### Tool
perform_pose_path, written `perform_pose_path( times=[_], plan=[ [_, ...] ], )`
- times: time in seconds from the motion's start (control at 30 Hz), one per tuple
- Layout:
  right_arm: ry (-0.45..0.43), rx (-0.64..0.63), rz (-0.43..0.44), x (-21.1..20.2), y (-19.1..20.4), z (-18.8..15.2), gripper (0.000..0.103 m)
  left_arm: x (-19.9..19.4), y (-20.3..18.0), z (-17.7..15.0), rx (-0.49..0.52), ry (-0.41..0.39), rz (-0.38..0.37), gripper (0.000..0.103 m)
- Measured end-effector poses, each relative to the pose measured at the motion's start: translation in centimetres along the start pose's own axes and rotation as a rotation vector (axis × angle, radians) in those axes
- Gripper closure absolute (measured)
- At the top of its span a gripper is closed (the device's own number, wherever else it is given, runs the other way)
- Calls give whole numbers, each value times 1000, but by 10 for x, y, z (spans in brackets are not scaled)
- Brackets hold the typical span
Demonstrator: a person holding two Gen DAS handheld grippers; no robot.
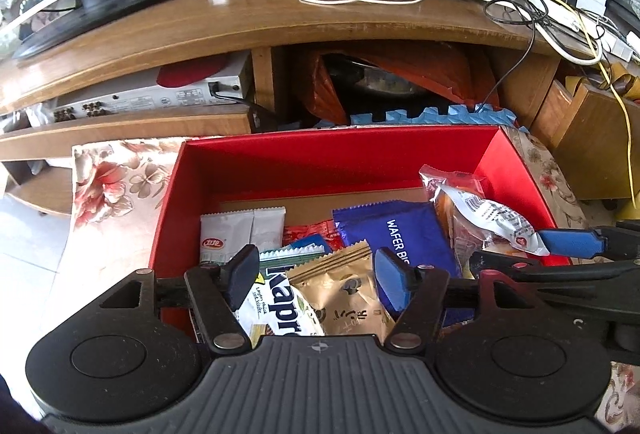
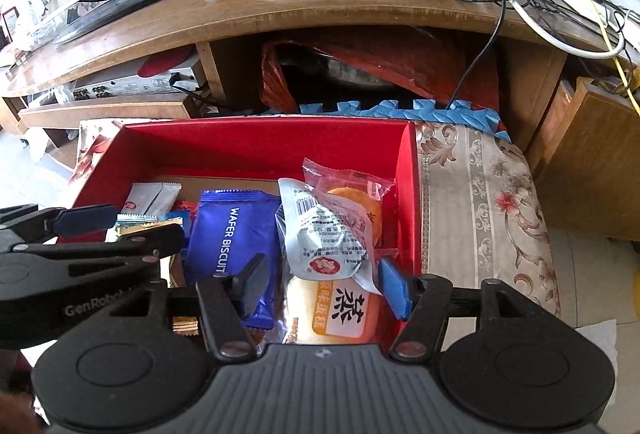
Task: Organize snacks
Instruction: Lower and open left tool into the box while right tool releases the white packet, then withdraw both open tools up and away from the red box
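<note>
Both tools hang over the open red cardboard box (image 1: 304, 165) that sits on a floral cloth (image 2: 480, 193) in front of a wooden TV stand (image 1: 280, 13). The left hand-held gripper (image 1: 316, 276) is released, its jaws apart above a gold foil sachet (image 1: 344, 290) and a white "Kapr" wafer pack (image 1: 276, 298) at the box's near edge, pressing on neither. The right hand-held gripper (image 2: 322, 282) is likewise unclenched, straddling a silver-white printed pouch (image 2: 320, 230) that lies atop a clear-wrapped orange cake (image 2: 352, 201) and a pale bun pack with an orange label (image 2: 340, 314) by the box's right wall. A blue "WAFER BISCUIT" bag (image 2: 232, 230) lies mid-box, white sachets (image 1: 240, 230) toward the far left. These packs look light, crinkly and slippery; the cakes would likely crush easily, so a gentle pinch on a sealed end flap seems safer than squeezing the middle
</note>
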State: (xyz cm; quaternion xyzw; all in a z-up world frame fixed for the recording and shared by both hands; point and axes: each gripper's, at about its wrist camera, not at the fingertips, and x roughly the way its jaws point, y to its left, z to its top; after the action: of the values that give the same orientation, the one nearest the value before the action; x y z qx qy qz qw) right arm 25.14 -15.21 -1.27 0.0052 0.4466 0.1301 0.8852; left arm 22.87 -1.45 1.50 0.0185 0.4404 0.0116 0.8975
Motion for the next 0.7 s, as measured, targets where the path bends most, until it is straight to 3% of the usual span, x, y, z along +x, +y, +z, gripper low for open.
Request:
perform_pose_path(
  times=[0.7],
  plan=[
    [-53, 20, -19, -41, -1, -18, 40, -41, 2, -22, -15, -81, 10, 9]
  ],
)
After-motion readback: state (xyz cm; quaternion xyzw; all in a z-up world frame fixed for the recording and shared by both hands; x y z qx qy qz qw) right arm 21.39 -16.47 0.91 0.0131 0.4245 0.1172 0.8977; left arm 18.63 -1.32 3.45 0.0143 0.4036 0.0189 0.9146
